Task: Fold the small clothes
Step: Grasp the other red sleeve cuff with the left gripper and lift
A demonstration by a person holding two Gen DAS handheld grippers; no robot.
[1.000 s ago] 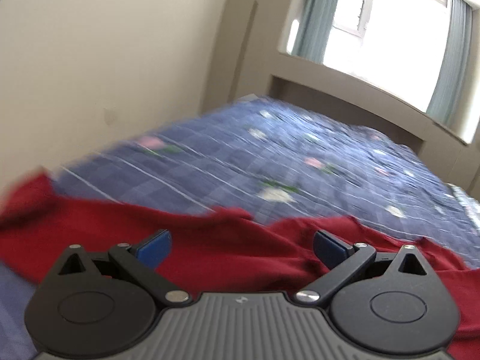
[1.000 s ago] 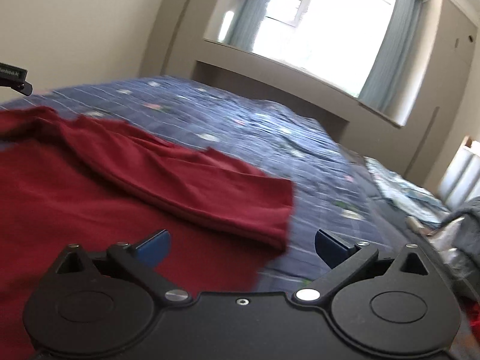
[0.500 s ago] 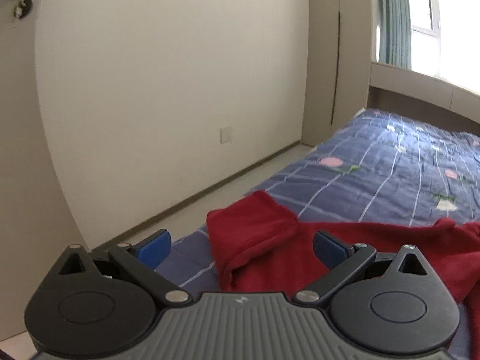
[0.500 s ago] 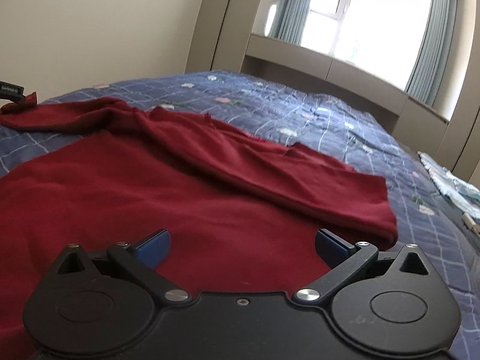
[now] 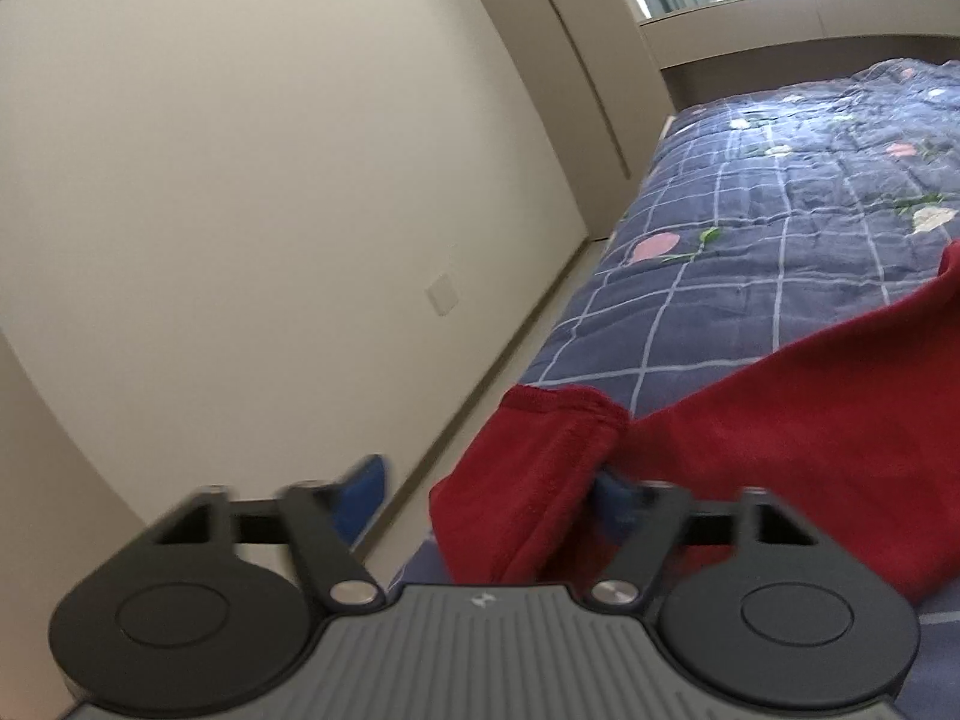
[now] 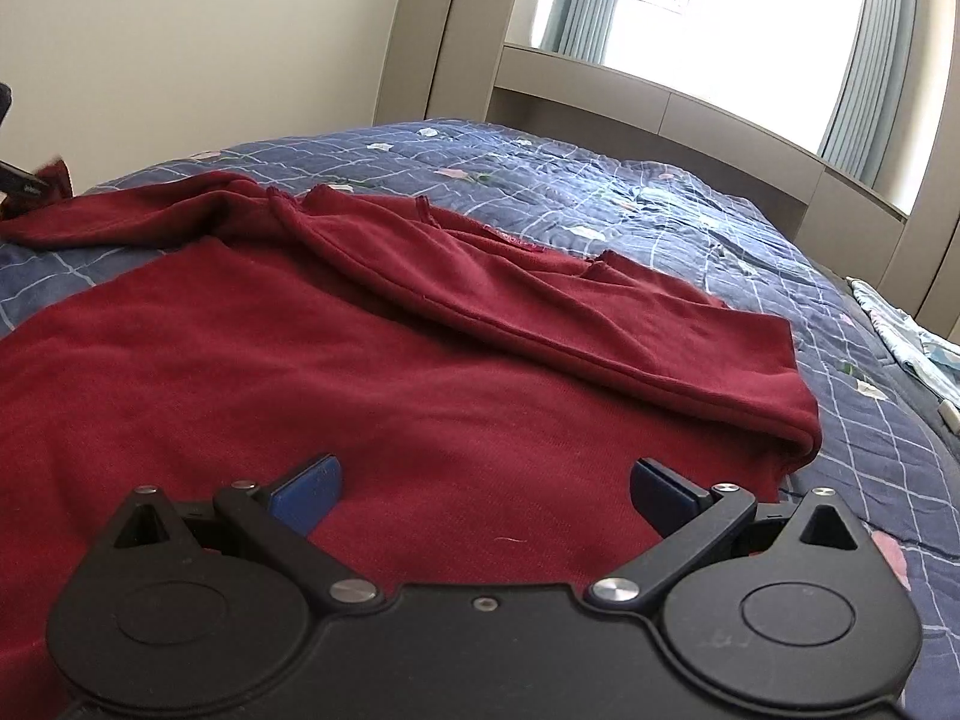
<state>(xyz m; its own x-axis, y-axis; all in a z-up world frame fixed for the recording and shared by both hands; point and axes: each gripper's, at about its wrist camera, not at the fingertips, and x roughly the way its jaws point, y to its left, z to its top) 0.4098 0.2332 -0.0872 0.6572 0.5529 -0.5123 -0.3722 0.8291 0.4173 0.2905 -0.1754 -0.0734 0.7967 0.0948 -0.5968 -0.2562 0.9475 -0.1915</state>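
A dark red long-sleeved top [image 6: 372, 372] lies spread on a blue checked bedspread [image 6: 630, 204], one sleeve folded across its body. My right gripper [image 6: 483, 483] is open and empty, low over the top's body. In the left wrist view my left gripper [image 5: 492, 492] is open around the cuff end of the other sleeve [image 5: 540, 474], at the bed's left edge. The cuff lies between the blue pads and partly hides the right one. The left gripper's tip [image 6: 21, 183] shows at the far left of the right wrist view.
A beige wall [image 5: 270, 180] and a strip of floor [image 5: 498, 360] run along the bed's left side. A window with curtains [image 6: 750, 18] and a ledge stand past the bed's far end. Light patterned cloth [image 6: 906, 336] lies at the bed's right edge.
My left gripper has swung left and down to the sleeve cuff, which now sits between its pads. My right gripper has shifted slightly over the top and stays open.
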